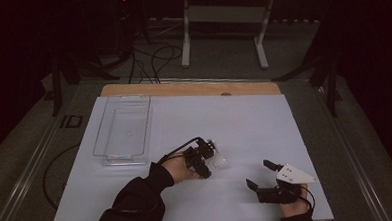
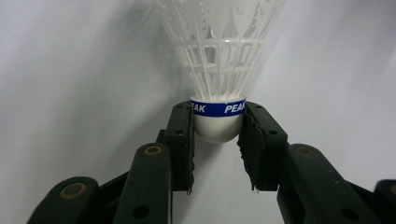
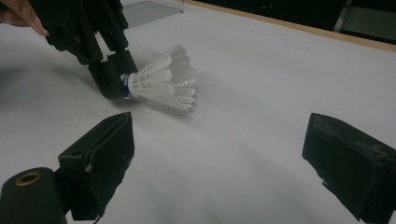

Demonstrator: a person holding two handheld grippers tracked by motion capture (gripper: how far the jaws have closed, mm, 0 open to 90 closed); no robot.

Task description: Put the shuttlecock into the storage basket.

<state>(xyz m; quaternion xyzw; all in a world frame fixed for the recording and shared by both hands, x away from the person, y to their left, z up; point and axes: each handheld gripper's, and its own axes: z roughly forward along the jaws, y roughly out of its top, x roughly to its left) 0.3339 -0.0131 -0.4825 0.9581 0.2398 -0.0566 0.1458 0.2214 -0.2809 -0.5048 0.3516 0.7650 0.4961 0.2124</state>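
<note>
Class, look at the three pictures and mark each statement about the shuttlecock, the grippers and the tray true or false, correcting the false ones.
1. The left gripper grips the shuttlecock by its cork. True.
2. The right gripper is shut. False: its jaws stand wide open, with nothing between them.
3. The shuttlecock lies in the tray. False: it is outside the tray, in the left gripper.
4. A blue band circles the cork. True.

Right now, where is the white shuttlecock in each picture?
High view: the shuttlecock lies just below the middle, at the left gripper.
Left gripper view: top middle, its cork clamped between the jaws.
Right gripper view: upper left, skirt pointing right.
Shared landmark: the white table sheet under it.
</note>
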